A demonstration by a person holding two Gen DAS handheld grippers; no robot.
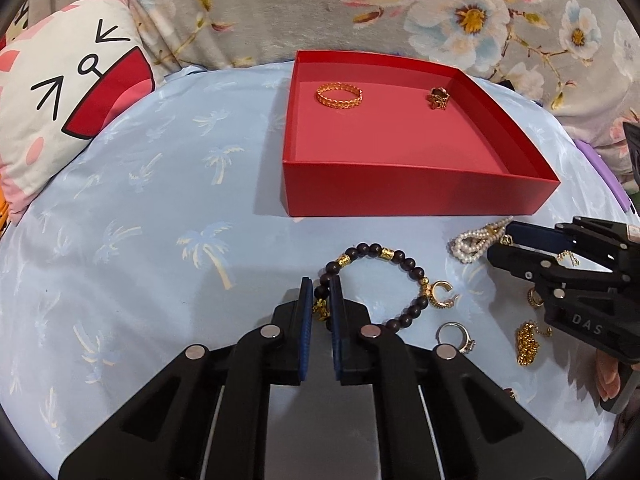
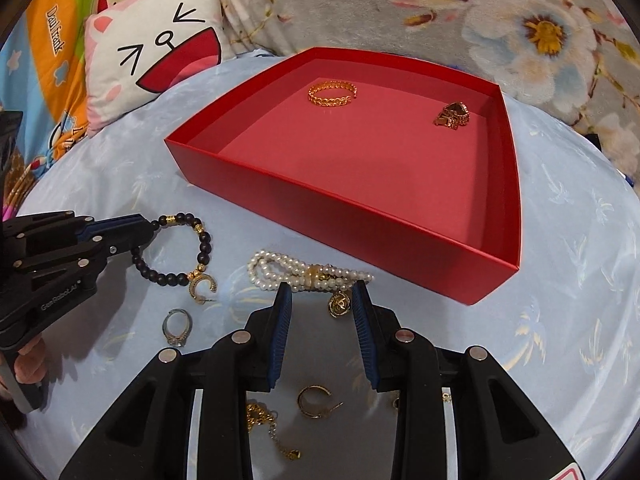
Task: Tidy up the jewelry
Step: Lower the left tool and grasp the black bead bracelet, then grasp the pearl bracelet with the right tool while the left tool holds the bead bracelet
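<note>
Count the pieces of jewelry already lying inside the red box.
2. A gold chain-pattern bangle lies toward the far left of the red box; a darker gold ring-like piece sits near the far right corner. Nothing else shows on its floor.

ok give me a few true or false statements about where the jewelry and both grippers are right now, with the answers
1. The shallow red cardboard box holds two gold pieces, a woven gold bangle and a dark gold watch-style ring. True.
2. The left gripper has its pads around the dark wooden bead bracelet. True.
3. The right gripper is clamped shut on the white pearl bracelet. False: its fingers are spread open, just short of the pearls.
4. The silver ring with a stone lies inside the box. False: it lies on the pale blue palm-print sheet.
5. The pearl bracelet sits outside the box. True.
</note>
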